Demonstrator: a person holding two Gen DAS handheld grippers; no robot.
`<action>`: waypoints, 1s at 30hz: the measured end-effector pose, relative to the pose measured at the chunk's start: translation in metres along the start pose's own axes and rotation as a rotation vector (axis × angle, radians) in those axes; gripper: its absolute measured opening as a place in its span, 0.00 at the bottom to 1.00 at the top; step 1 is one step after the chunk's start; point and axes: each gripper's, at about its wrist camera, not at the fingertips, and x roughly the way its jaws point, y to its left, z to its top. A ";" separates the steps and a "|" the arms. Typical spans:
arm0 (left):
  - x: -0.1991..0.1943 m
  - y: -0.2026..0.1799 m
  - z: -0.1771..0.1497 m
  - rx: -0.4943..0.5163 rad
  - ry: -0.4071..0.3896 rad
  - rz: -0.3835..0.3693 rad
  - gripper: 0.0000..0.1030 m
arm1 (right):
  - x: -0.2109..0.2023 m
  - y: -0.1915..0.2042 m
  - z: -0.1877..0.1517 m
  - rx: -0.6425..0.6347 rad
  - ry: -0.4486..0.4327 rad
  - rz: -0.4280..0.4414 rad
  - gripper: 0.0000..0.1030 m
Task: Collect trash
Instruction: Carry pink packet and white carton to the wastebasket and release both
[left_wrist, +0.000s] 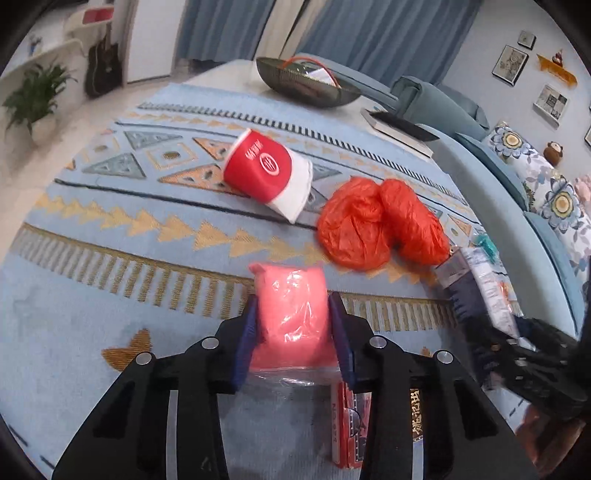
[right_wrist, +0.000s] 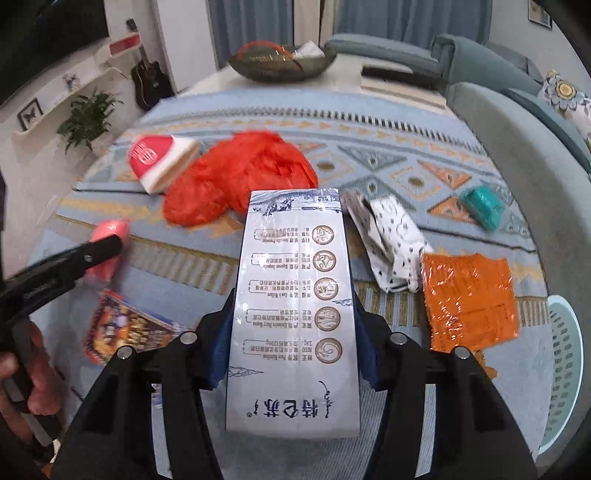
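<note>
My left gripper (left_wrist: 293, 332) is matte black, its linkage arms pinned with round silver screws. My fingers (left_wrist: 246, 343) carry dark blue pads, and gold characters run down one black arm. My right gripper (right_wrist: 293, 332) has the same black arms, silver screws and blue pads. Bare skin shows on my left hand (right_wrist: 33, 373).
</note>
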 end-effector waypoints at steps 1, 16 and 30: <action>-0.004 -0.003 0.002 0.012 -0.011 -0.003 0.35 | -0.007 -0.001 0.001 0.002 -0.018 0.006 0.50; -0.060 -0.173 0.042 0.276 -0.173 -0.296 0.34 | -0.147 -0.105 0.014 0.117 -0.333 -0.206 0.50; -0.007 -0.374 0.006 0.463 -0.045 -0.555 0.35 | -0.185 -0.281 -0.052 0.501 -0.295 -0.459 0.50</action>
